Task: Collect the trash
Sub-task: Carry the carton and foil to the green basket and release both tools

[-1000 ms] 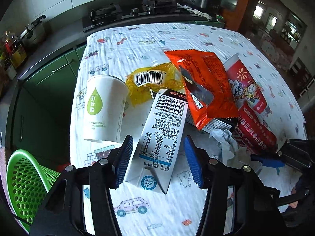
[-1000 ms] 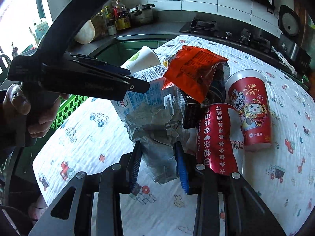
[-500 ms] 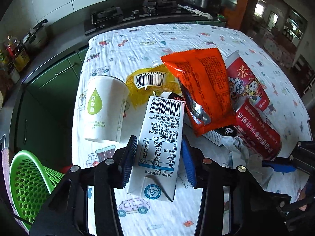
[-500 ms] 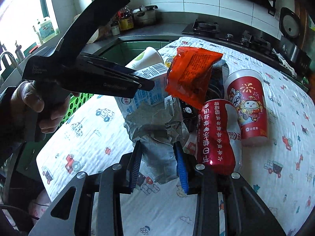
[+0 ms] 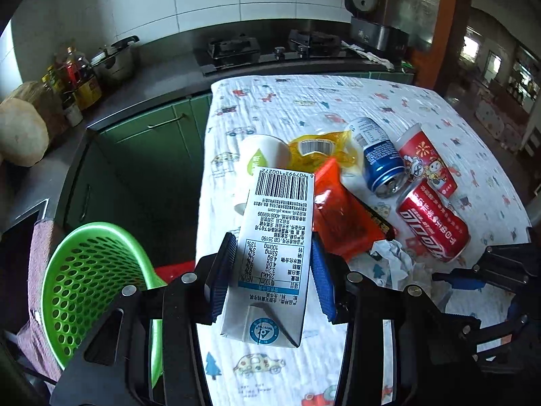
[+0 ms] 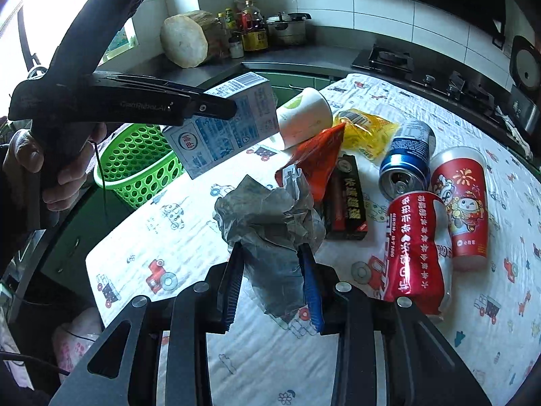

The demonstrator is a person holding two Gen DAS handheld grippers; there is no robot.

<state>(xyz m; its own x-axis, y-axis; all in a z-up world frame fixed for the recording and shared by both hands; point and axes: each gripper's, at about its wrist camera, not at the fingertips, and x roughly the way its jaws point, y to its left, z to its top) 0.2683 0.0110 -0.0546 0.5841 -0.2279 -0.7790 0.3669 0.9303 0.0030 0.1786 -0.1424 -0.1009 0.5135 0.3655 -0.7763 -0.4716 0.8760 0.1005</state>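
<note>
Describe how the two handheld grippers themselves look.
Both are black, angular frames with round silver screws. Each has two fingers with ribbed blue pads. The left gripper, seen from the right wrist, has a pistol-style handle, faint pale lettering along its side and a thin dark cable hanging beneath.

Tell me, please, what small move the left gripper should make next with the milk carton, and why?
Probably carry it sideways over the green basket and release it there. The left gripper is clamped on the milk carton, which is lifted off the table, and the basket stands beside the table's edge on that side; the right gripper grips crumpled paper.
</note>
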